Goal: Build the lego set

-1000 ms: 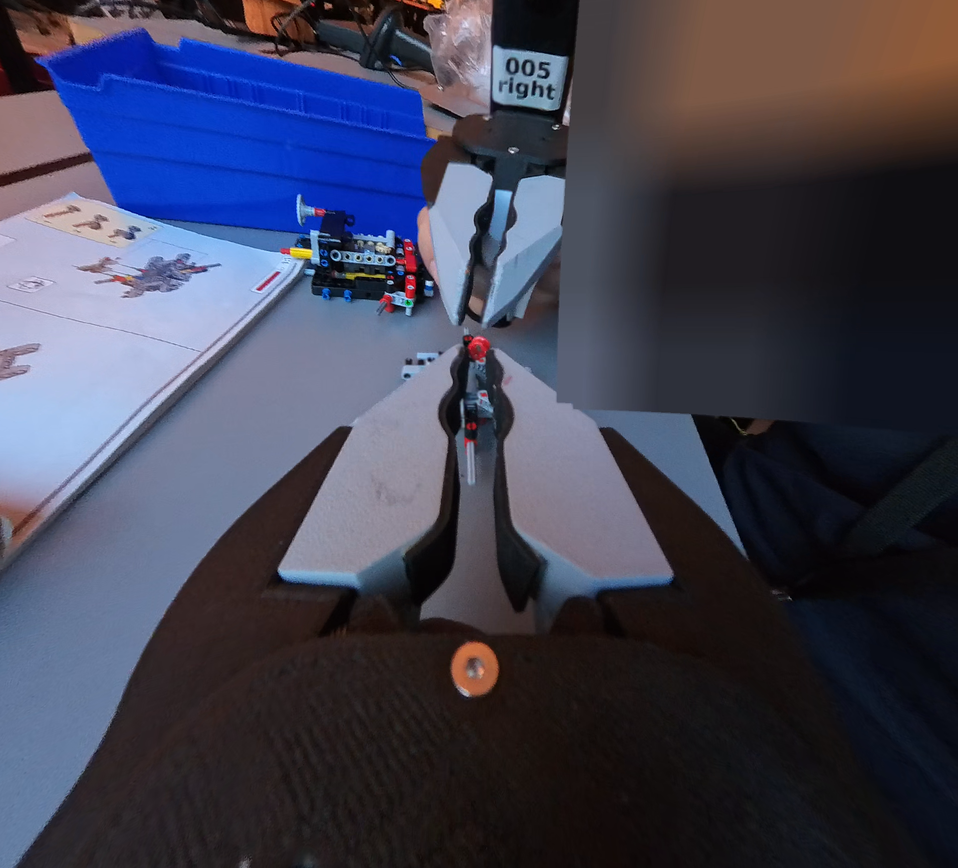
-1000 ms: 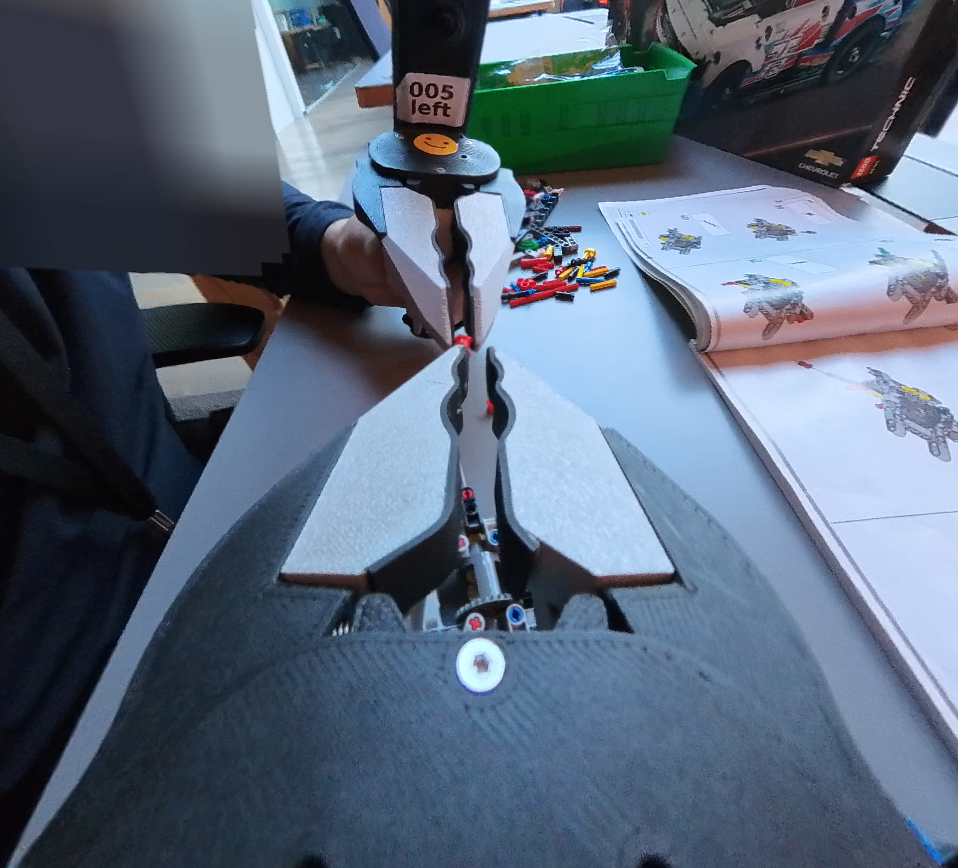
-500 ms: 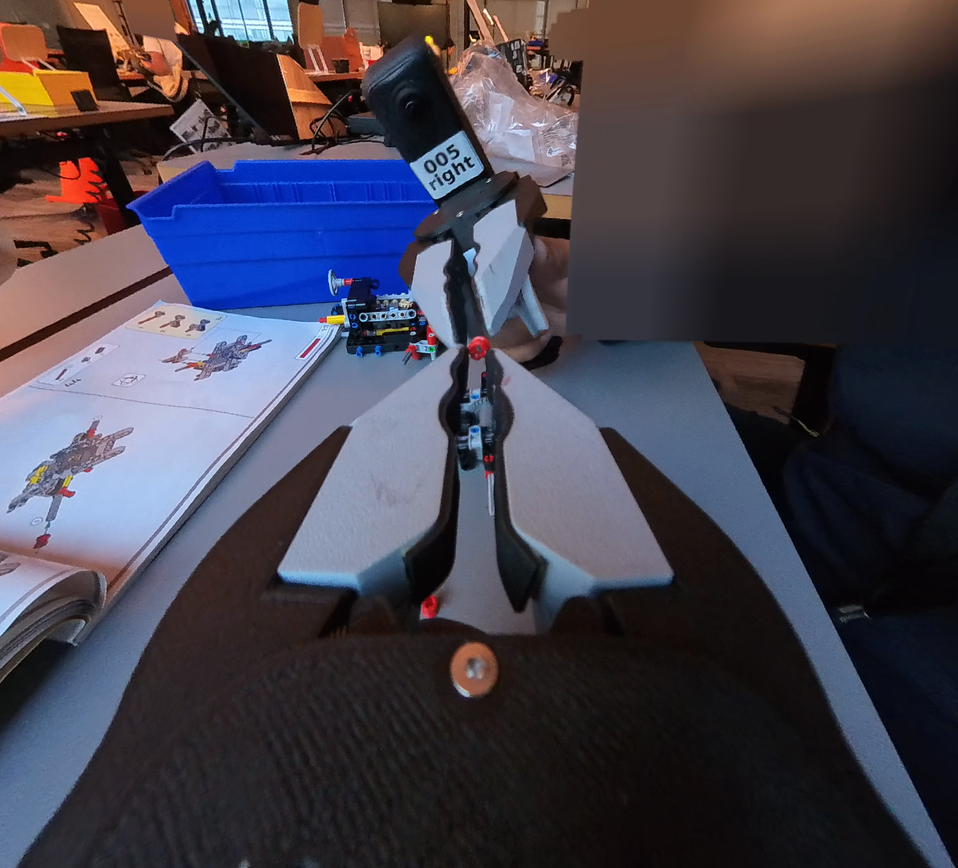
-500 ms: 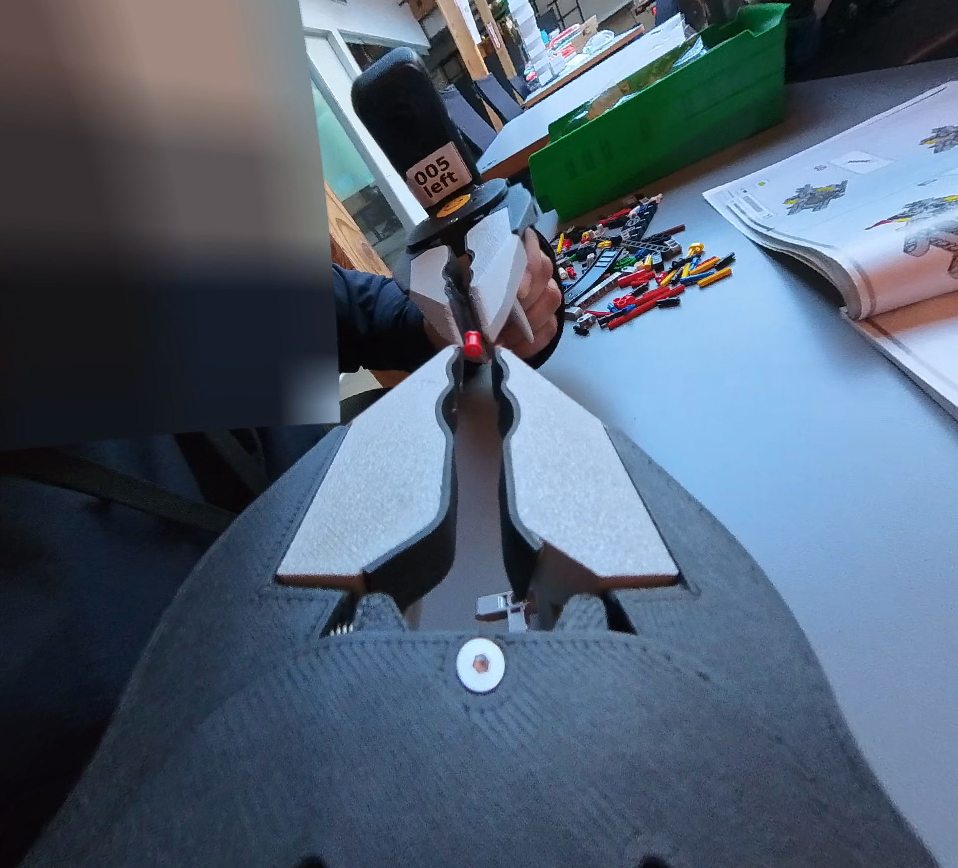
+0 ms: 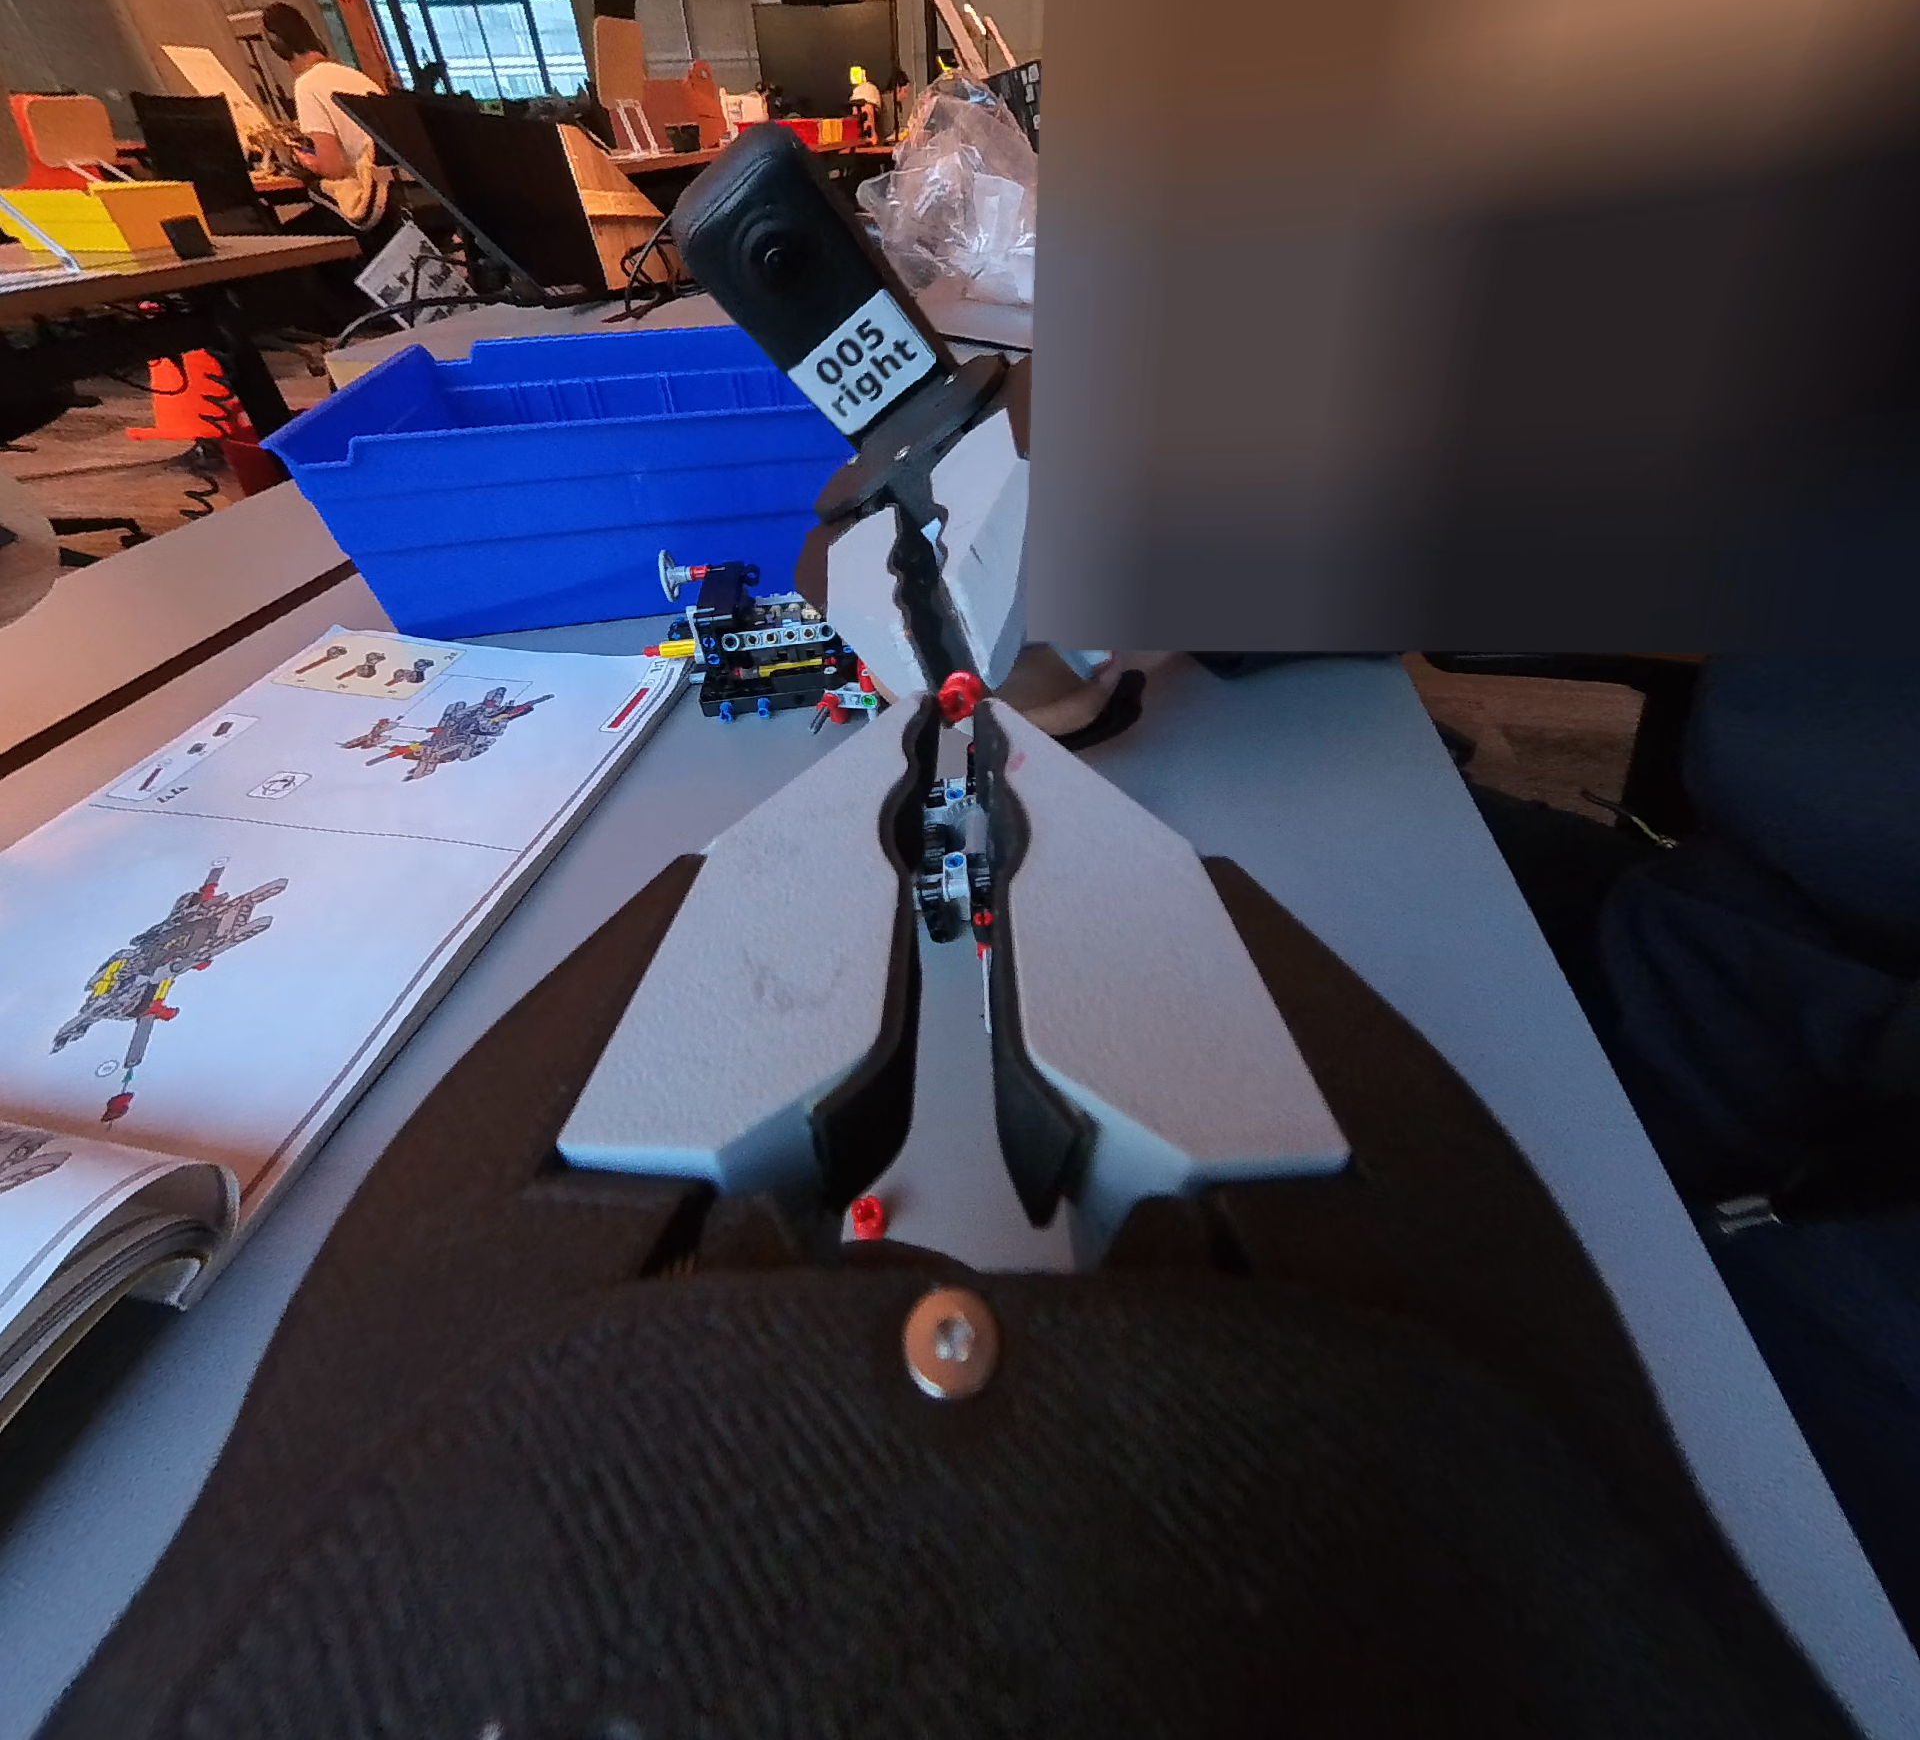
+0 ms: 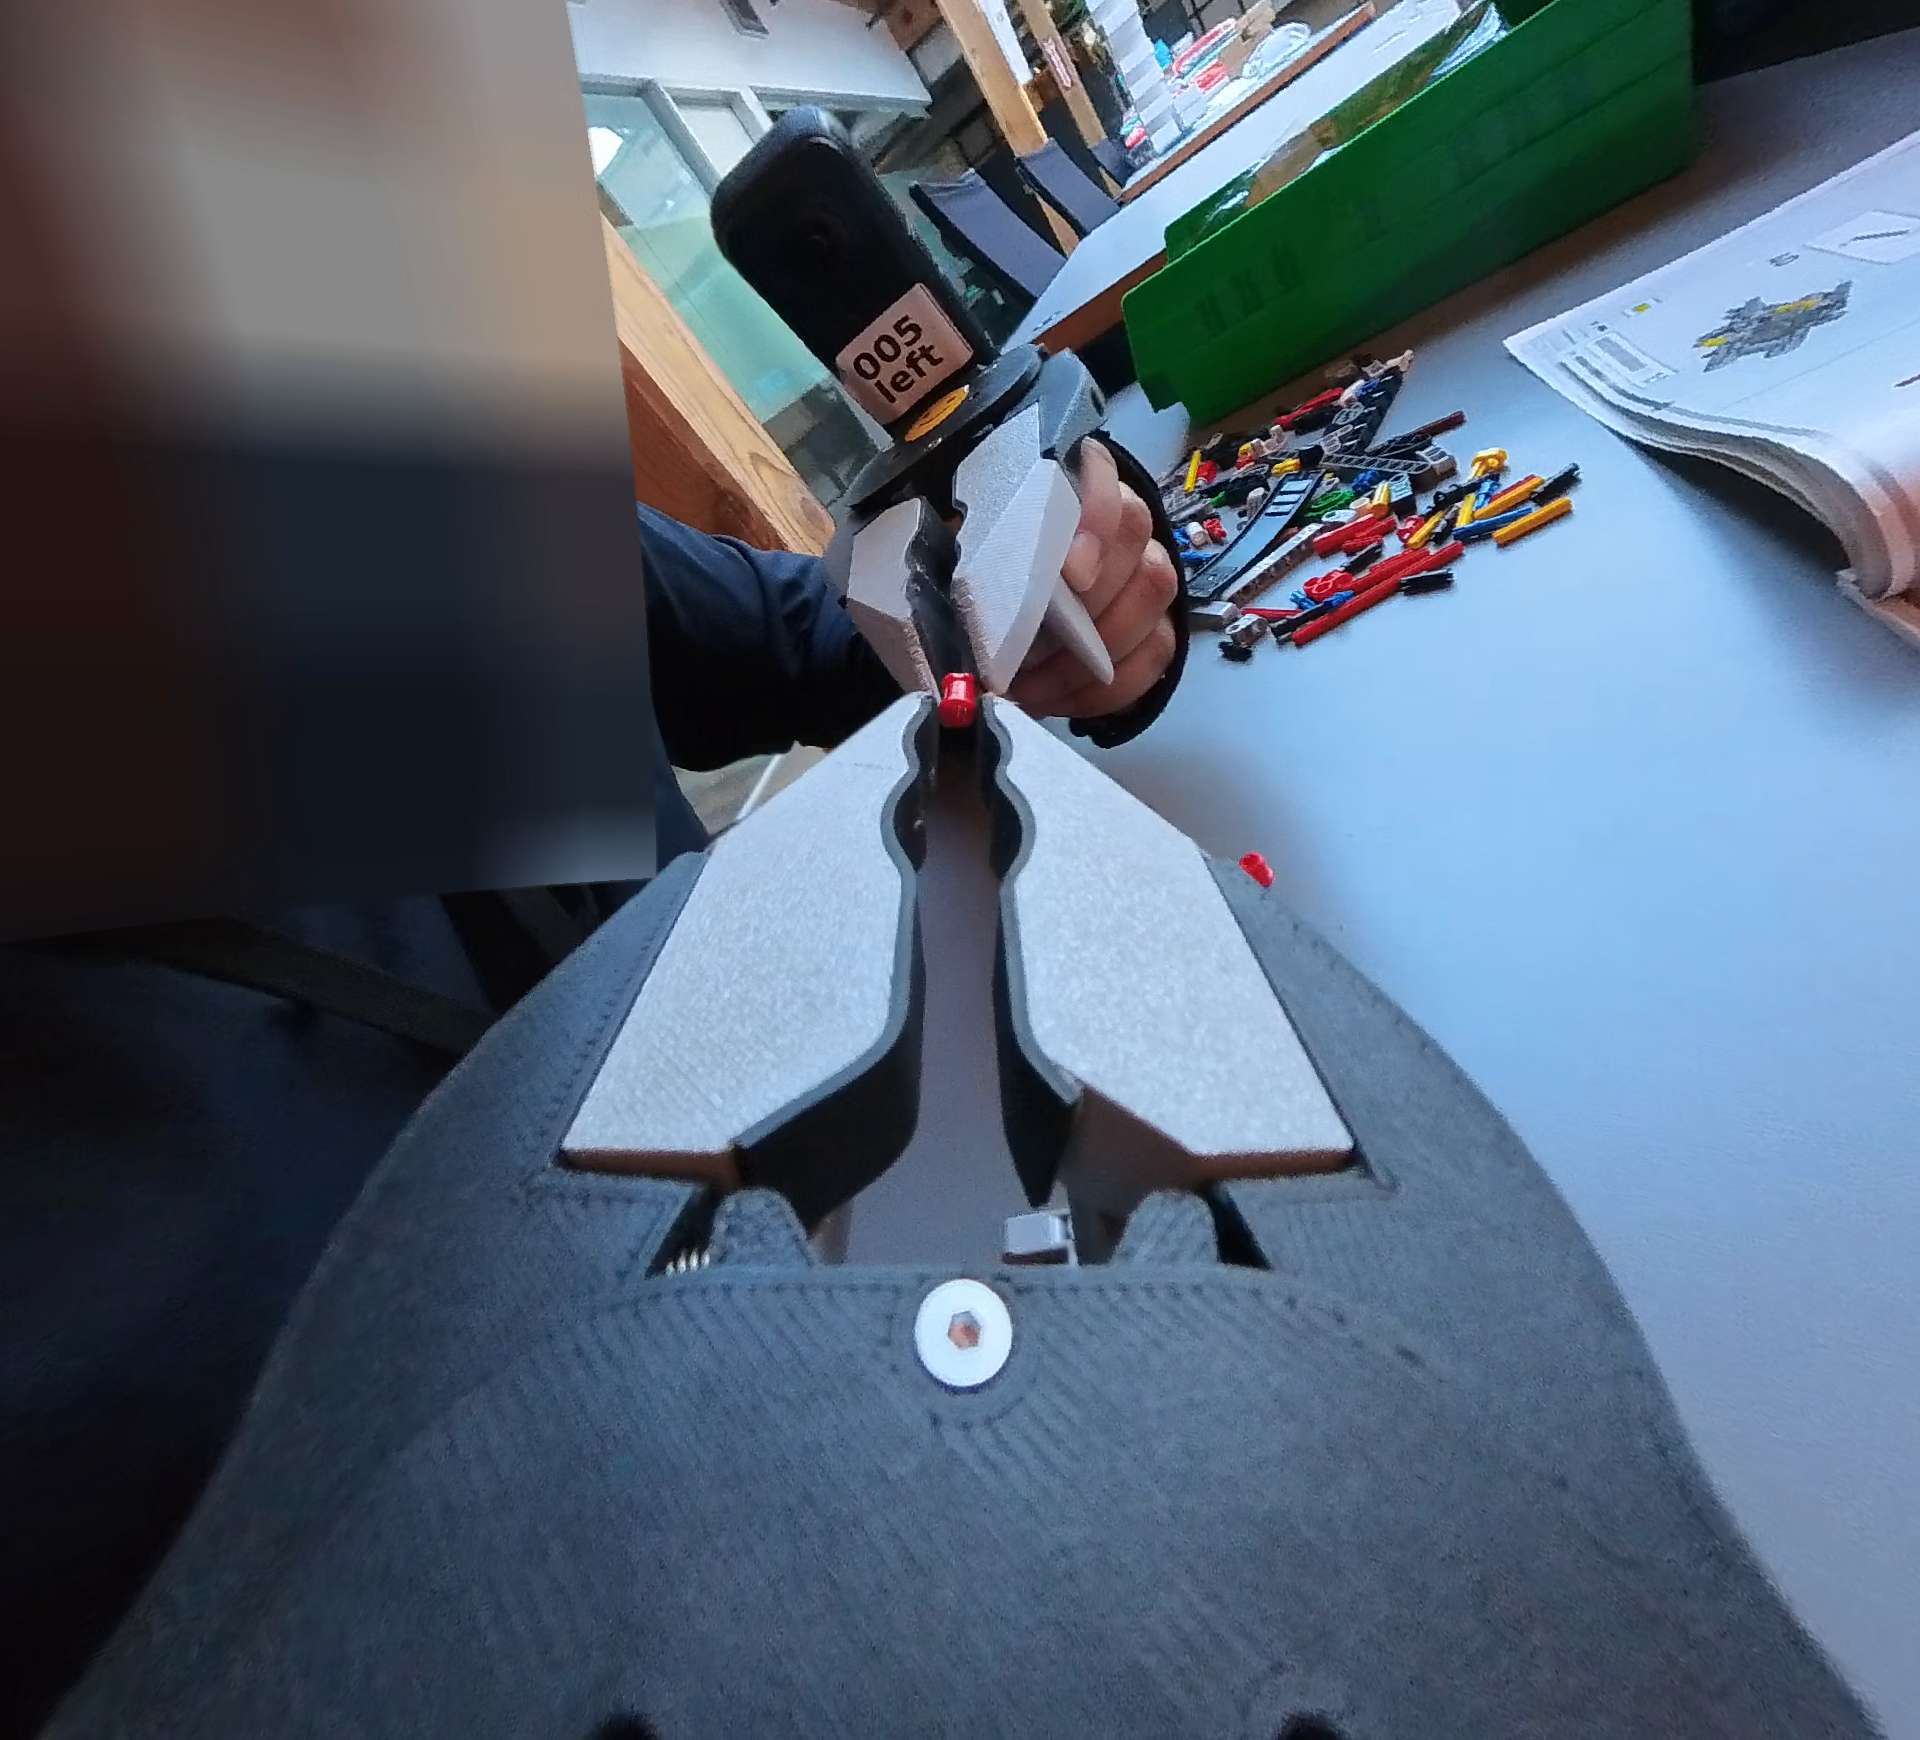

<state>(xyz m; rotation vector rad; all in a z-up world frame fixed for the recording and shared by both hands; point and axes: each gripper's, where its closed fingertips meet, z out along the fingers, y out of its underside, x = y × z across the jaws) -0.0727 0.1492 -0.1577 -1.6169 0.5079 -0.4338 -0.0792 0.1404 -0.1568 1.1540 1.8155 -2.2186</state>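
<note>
Fingers (image 5: 790, 942) of left gripper (image 5: 956, 716) nearly shut, small grey-black gear assembly (image 5: 951, 859) pinched between them, centre of frame. Red bush (image 5: 958, 696) sits right at tips and is nipped from opposite side by right gripper (image 6: 956, 724), jaws narrow too. Tiny part, so probably best kept square, squeeze kept light, or it gets flicked out.

Nothing seen blocking between grippers. Loose red piece (image 6: 1255, 869) lies on table (image 6: 1558, 859), right of centre. Parts pile (image 6: 1371, 506) and green bin (image 6: 1455, 163) at upper right. Booklet (image 5: 312, 859), blue bin (image 5: 571, 485) and half-built model (image 5: 769, 662) at left of other view.
</note>
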